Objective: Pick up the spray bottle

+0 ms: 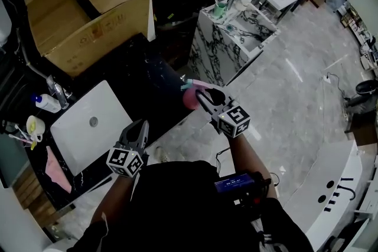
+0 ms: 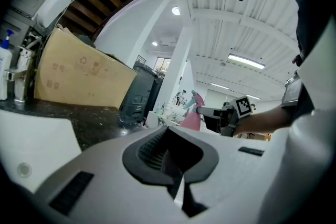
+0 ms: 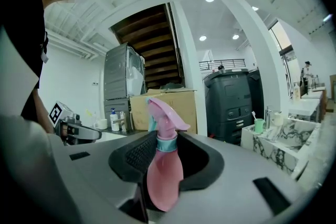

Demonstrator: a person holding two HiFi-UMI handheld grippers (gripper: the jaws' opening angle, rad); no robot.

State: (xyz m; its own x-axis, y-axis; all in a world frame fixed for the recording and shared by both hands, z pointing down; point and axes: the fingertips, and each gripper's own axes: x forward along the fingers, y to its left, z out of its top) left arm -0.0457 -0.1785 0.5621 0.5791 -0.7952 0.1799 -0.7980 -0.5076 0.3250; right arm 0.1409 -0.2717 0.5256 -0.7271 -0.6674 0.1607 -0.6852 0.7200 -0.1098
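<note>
A pink spray bottle [image 1: 190,96] with a teal collar and pink trigger head stands upright between the jaws of my right gripper [image 1: 204,97], off the counter's right edge. In the right gripper view the spray bottle [image 3: 164,170] fills the gap of the right gripper [image 3: 167,157], pads pressed on its neck and body. My left gripper [image 1: 139,128] hovers at the near right corner of the white sink, jaws together and nothing in them. Seen from the left gripper [image 2: 176,165], the spray bottle [image 2: 193,115] is held in the right gripper [image 2: 218,114] further off.
A white sink [image 1: 88,127] is set in the black counter [image 1: 147,77], with a faucet [image 1: 56,90] and soap bottle [image 1: 46,103] at its left. A large cardboard box [image 1: 82,3] sits behind. A marble-patterned stand [image 1: 230,38] is right of the counter, and a black bin [image 3: 233,102] beyond.
</note>
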